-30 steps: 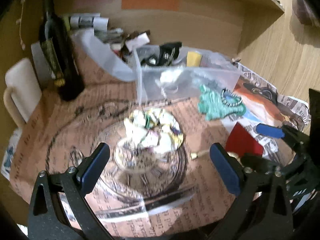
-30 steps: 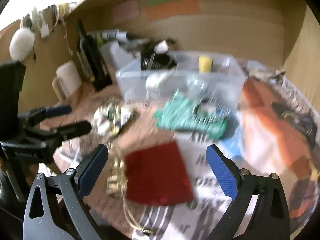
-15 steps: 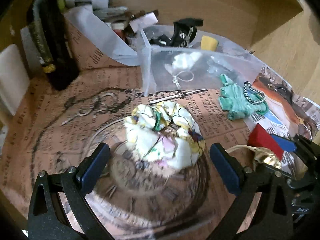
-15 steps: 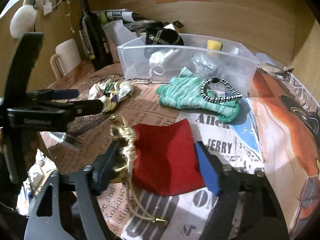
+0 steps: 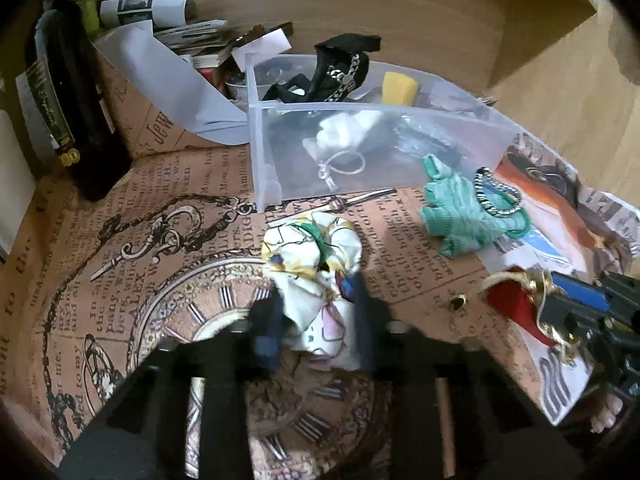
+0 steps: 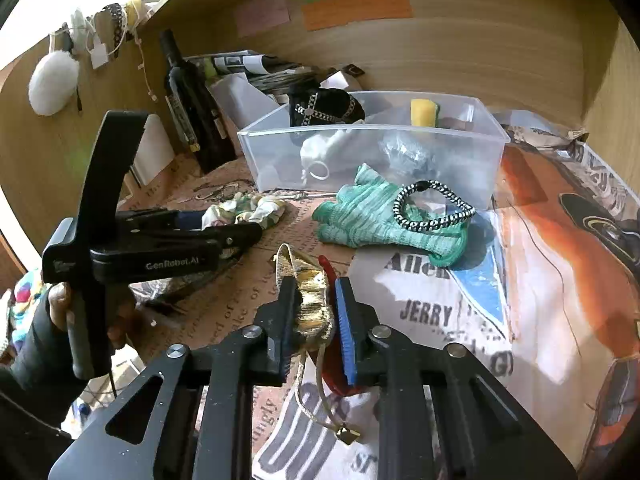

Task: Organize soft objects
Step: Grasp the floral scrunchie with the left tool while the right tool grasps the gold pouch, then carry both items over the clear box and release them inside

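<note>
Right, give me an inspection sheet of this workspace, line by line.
Surface: tabletop covered in printed newspaper-style paper.
Job's things: floral scrunchie in the left gripper; red pouch with gold trim in the right gripper; green glove lying flat with a black-and-white hair tie resting on it.
Clutter: clear plastic bin holding a black pouch, a yellow sponge and white items; dark bottle; stacked papers behind the bin.
Grippers: both shut on their items.
Cables: nothing seen; only the pouch's gold drawstring trails down.
Surroundings: wooden back wall with coloured sticky notes.
</note>
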Demonstrator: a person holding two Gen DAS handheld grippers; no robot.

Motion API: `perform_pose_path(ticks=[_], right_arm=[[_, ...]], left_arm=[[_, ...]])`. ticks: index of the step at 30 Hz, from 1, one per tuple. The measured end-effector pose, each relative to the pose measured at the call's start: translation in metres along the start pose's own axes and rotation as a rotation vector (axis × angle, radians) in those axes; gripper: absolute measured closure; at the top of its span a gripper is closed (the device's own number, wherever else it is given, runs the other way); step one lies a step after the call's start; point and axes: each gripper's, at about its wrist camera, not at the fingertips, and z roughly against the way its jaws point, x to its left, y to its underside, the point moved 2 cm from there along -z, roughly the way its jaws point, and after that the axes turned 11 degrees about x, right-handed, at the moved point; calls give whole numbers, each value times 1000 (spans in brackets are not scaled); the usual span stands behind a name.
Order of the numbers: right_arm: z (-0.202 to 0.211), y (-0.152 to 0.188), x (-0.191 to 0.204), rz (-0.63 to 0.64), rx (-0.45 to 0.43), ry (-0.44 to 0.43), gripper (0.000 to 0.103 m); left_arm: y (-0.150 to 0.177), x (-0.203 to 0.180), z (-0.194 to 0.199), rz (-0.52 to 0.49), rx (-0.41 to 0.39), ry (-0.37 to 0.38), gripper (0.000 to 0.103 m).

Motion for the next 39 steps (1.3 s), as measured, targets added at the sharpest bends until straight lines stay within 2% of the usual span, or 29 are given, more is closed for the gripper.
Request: perform_pose_path(ticks=[5,11,16,21,30,34,39], right_arm=[[12,-6,-2,-5,-36,-2,88],[33,-25,-8,-14,-113,17,88],[50,-48,-13,-4,-190,41,88],[59,-73,-20,1,-253,68,88],[49,-118,-38,24,-284,115,88],[35,-134,-52,20,-261,140,88],[5,-150,-75,-22,-186,145,88]], left_arm=[[3,0,17,-7,-41,3,84],[-5,-4,47,-16,-127,11,84],[-23,-9,72,-40,-220,9,84],[-46,-11,83,-51,-271,31,84],[-99,-23,72,-74,-272,105,84],[-125,-35,55,-100,-250,128,84],[-146,-48,22,-123,-189,127,84]])
